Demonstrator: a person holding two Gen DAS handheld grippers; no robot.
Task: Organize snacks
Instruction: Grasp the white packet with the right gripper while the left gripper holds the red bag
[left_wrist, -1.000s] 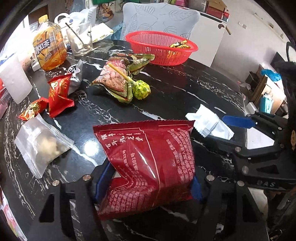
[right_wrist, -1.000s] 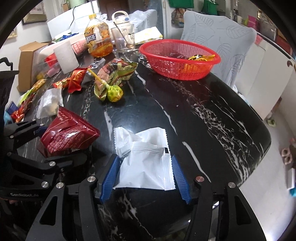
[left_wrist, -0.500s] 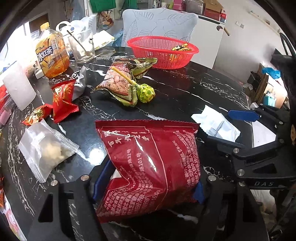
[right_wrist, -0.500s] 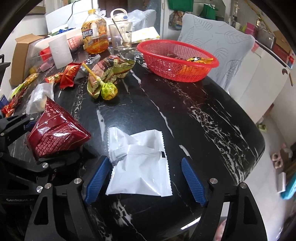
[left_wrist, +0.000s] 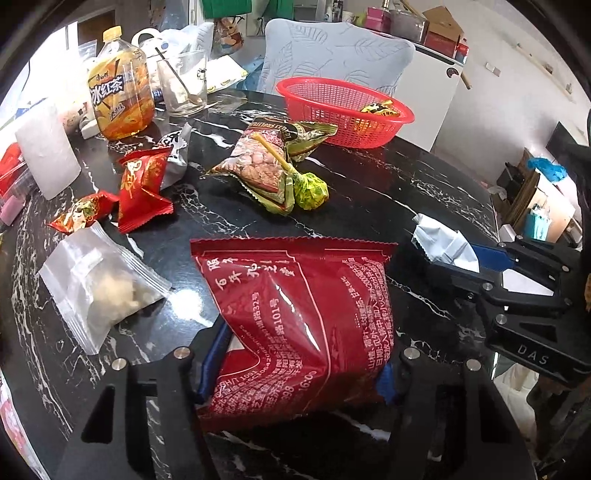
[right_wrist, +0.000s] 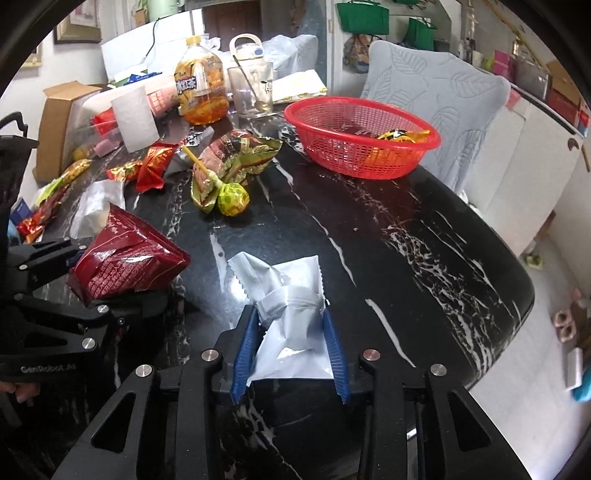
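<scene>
Snacks, left wrist view: my left gripper (left_wrist: 295, 365) pinches the red packet (left_wrist: 295, 325) above the table (left_wrist: 388, 195), red basket (left_wrist: 343, 107) well beyond. Right wrist view: my right gripper (right_wrist: 291, 347) squeezes the white packet (right_wrist: 291, 314); pickup step, next calls for carrying both to the basket.

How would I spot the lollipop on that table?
Start at the red basket at the black table's far end. Nearer the camera lies a brown-green nut bag. The lollipop rests against it: a round yellow-green wrapped ball on a pale stick.

Black marble table (right_wrist: 424, 236), pale chair (right_wrist: 436, 96), possibly fridge (left_wrist: 432, 92)
</scene>
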